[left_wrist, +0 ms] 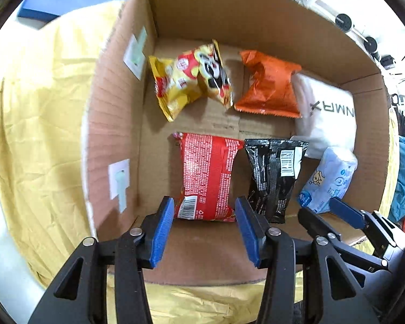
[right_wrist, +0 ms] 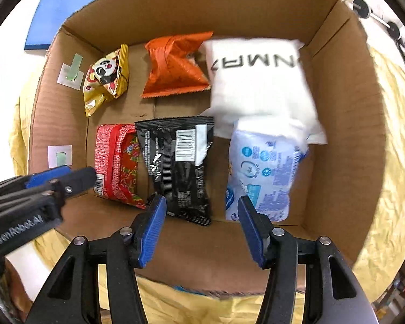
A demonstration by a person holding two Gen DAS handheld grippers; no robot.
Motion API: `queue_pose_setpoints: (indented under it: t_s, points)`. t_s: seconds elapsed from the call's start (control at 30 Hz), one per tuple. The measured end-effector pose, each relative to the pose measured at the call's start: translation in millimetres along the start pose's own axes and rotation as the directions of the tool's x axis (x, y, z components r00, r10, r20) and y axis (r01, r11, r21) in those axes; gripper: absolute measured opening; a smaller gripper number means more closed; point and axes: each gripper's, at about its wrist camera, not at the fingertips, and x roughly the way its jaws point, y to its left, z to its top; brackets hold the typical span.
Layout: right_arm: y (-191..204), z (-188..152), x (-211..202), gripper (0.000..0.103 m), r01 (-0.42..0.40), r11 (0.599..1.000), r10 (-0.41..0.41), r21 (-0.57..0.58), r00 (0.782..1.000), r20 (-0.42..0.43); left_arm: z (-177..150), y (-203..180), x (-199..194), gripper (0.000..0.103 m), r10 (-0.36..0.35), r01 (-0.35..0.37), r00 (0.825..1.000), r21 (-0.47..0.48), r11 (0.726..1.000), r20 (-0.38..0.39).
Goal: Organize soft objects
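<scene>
With six soft packs lying in the cardboard box point(right_wrist: 337, 108), both hand-held grippers, left point(left_wrist: 205, 232) and right point(right_wrist: 201, 229), hover apart, empty; sorting looks nearly finished, probably only a straightening nudge left.

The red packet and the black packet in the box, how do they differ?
The red packet lies nearer the box's left wall; the black packet lies to its right, beside the light blue pack. The red packet is covered in dense white print; the black packet is mostly dark, with a white barcode label. Both lie back side up in the cardboard box, ungripped.
</scene>
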Motion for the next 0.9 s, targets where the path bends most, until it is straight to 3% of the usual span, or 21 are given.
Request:
queue_pose_setpoints:
  t_s: [0.07,0.23,0.3,0.4,0.47,0.57,0.63,0.67,0.73,0.9]
  points:
    - [-2,-2,-6,0.07,0.024,1.0,-0.024,-0.006,1.0,0.021,-5,1,-9,0.05,0.008,-0.008,0.999,-0.003,1.0,0.031]
    - [-17,-7,-18,0.07,0.041,0.999,-0.04,-0.013,0.998,0.054,-12,-3,-28,0.051,0.025,-0.025,0.995,-0.003,1.0,0.095]
    - [-20,-8,-23,0.072,0.05,0.999,-0.049,-0.01,0.997,0.067,-13,-4,-35,0.067,0.035,-0.035,0.992,0.0,0.999,0.118]
    - [-31,-11,-33,0.081,0.047,0.999,-0.046,-0.005,0.996,0.08,-18,-9,-44,0.077,0.041,-0.041,0.986,-0.002,0.999,0.16]
    - [-34,-12,-36,0.083,0.055,0.998,-0.054,-0.006,0.994,0.092,-10,-5,-51,0.091,0.053,-0.053,0.983,-0.003,0.999,0.174]
    - [-43,-15,-46,0.086,0.066,0.998,-0.066,0.003,0.992,0.106,-10,-8,-50,0.092,0.084,-0.087,0.979,0.004,0.996,0.187]
    - [-45,-16,-48,0.095,0.068,0.998,-0.068,0.003,0.991,0.117,-12,-10,-48,0.094,0.085,-0.088,0.978,0.007,0.996,0.191]
    - [-46,-17,-50,0.097,0.068,0.998,-0.068,0.001,0.99,0.122,-13,-11,-48,0.101,0.084,-0.086,0.978,0.005,0.996,0.192]
    - [-49,-19,-52,0.102,0.067,0.998,-0.068,0.009,0.989,0.134,-16,-11,-50,0.103,0.08,-0.082,0.976,0.001,0.997,0.201]
    - [-51,-22,-59,0.103,0.067,0.998,-0.068,0.014,0.986,0.154,-23,-16,-62,0.103,0.094,-0.096,0.967,-0.002,0.995,0.235]
